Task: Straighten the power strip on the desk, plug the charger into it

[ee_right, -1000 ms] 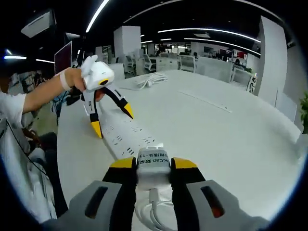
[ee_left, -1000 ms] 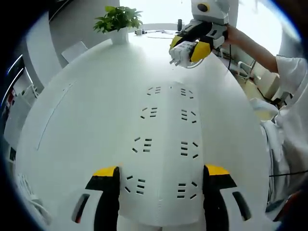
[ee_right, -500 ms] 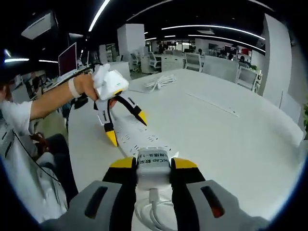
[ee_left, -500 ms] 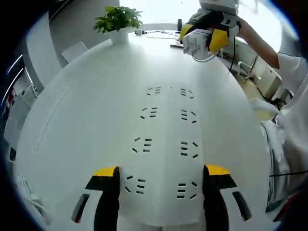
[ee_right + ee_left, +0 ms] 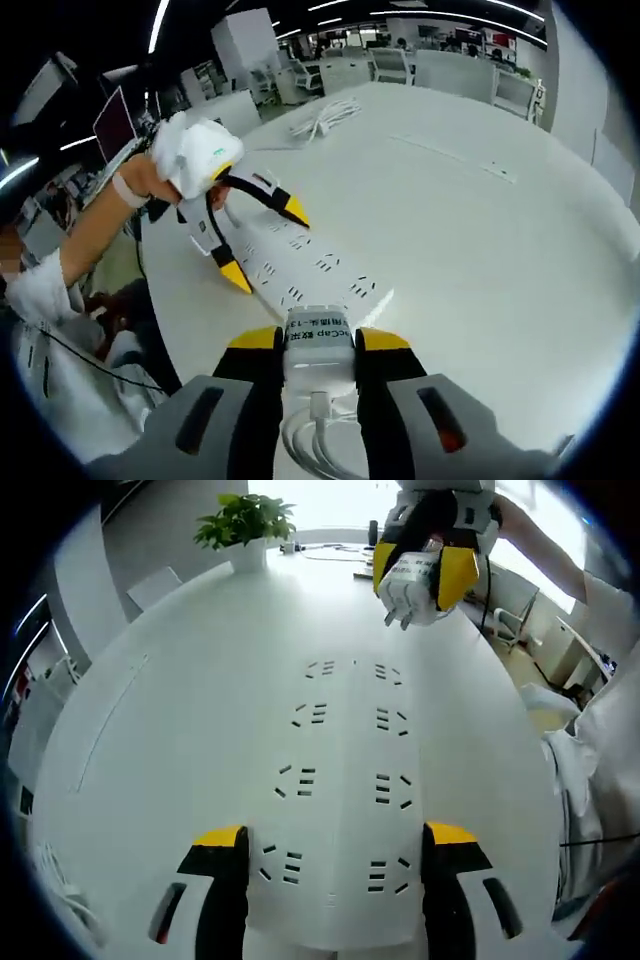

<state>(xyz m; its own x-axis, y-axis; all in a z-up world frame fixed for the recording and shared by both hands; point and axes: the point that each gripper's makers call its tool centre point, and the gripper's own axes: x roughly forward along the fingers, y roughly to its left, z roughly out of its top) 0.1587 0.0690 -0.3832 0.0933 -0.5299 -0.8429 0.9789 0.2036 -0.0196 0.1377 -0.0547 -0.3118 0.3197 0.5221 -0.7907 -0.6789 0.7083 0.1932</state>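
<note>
- On the white counter (image 5: 150,730) we see the power strip (image 5: 345,780) lying flat, its sockets facing up.
- Our left gripper (image 5: 335,855) has its jaws spread apart, one on each side of the strip's near end.
- Our right gripper (image 5: 318,345) is clamped on the white charger (image 5: 319,342), held in the air above the strip's far end, prongs pointing down.
- A potted plant (image 5: 247,525) stands at the far edge.
</note>
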